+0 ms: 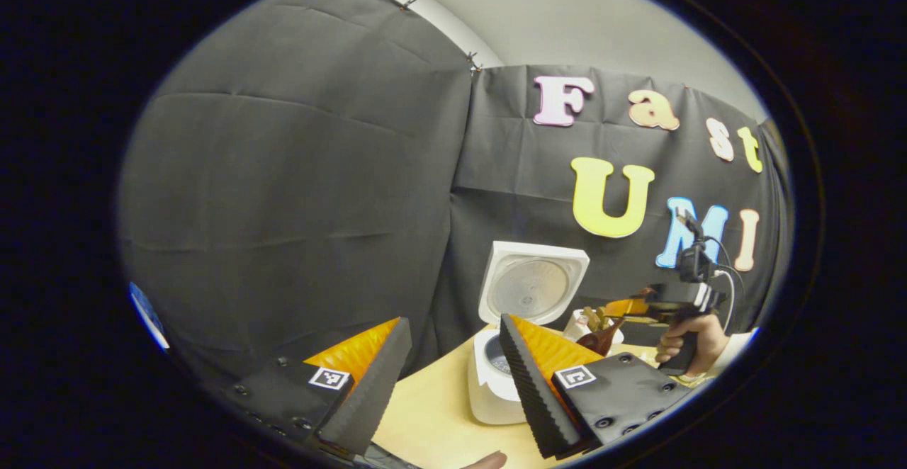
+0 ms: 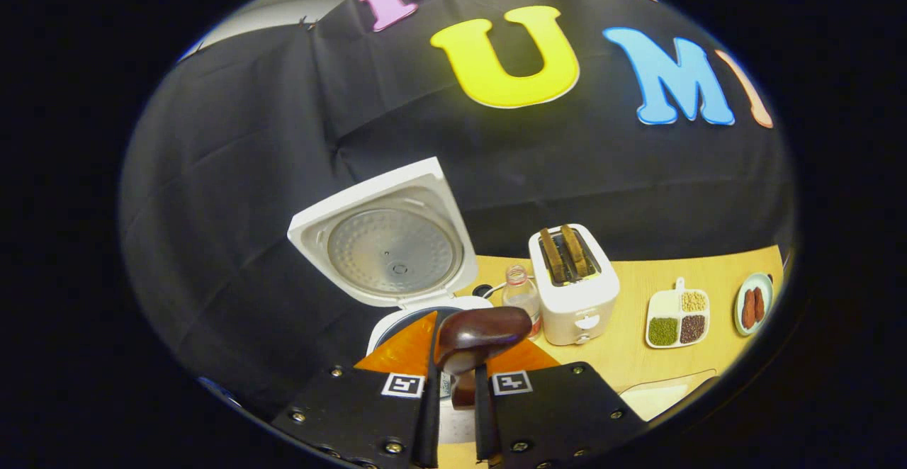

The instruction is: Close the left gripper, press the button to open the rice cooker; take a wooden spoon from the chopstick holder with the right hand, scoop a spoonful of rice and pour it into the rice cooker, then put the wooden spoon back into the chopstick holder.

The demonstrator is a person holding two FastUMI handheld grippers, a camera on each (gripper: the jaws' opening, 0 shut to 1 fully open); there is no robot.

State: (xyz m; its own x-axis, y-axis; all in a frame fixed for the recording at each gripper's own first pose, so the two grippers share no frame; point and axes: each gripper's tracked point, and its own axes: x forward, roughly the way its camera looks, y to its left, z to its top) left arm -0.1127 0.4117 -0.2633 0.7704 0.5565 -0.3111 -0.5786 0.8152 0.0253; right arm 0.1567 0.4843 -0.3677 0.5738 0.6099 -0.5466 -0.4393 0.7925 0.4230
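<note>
The white rice cooker (image 1: 489,391) stands on the table with its lid (image 1: 531,288) raised. My left gripper (image 1: 453,377) is open in front of it, with nothing between the fingers. Farther right, a hand holds my right gripper (image 1: 648,307), which carries the dark wooden spoon (image 1: 599,341) beside a white holder (image 1: 577,324). In the right gripper view, the right gripper (image 2: 455,377) is shut on the spoon's handle. The spoon's bowl (image 2: 482,331) hangs at the cooker's open pot (image 2: 407,320), below the lid (image 2: 386,242). I cannot tell whether the spoon holds rice.
A white toaster (image 2: 574,281) with two slices stands right of the cooker, and a small bottle (image 2: 521,292) sits between them. Farther right lie a divided dish of beans (image 2: 677,320) and a plate of sausages (image 2: 752,306). The wooden table (image 1: 432,412) ends at the black cloth.
</note>
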